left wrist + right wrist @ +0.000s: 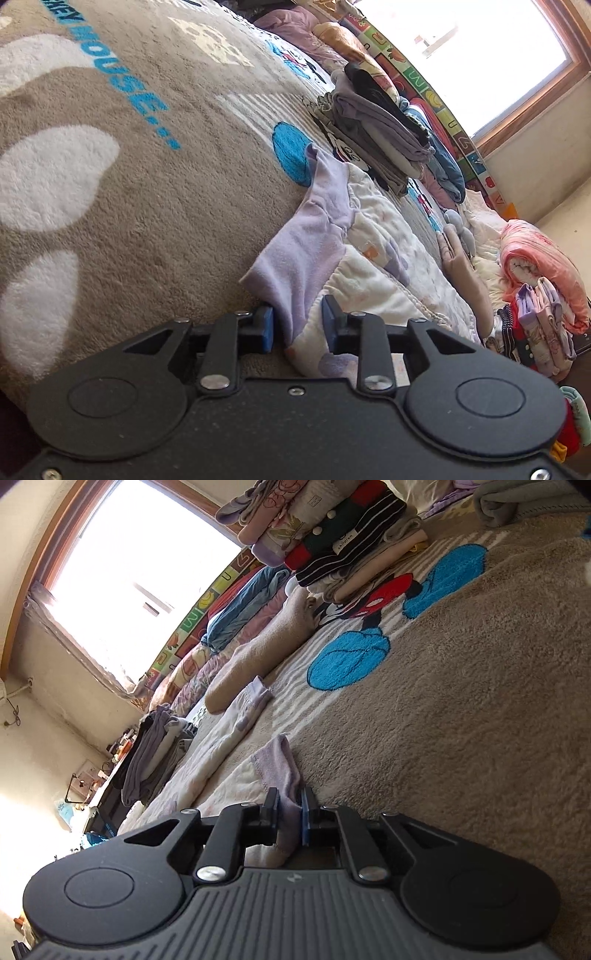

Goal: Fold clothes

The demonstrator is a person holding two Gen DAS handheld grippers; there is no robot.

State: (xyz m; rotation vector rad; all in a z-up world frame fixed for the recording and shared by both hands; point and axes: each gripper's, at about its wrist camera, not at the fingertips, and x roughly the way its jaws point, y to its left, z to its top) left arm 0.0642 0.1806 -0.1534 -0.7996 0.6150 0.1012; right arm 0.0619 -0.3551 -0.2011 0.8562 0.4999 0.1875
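Left wrist view: the left gripper (297, 328) stands parted around the lilac waistband of a pair of printed children's trousers (369, 258) spread on the plush blanket (147, 184), not yet clamped; a folded stack (384, 136) sits beyond.

Right wrist view: the right gripper (290, 821) is clenched on a lilac cuff (280, 771), the garment stretching away toward the blanket's far edge. The first fold appears under way; next, the left likely needs to clamp down before lifting.
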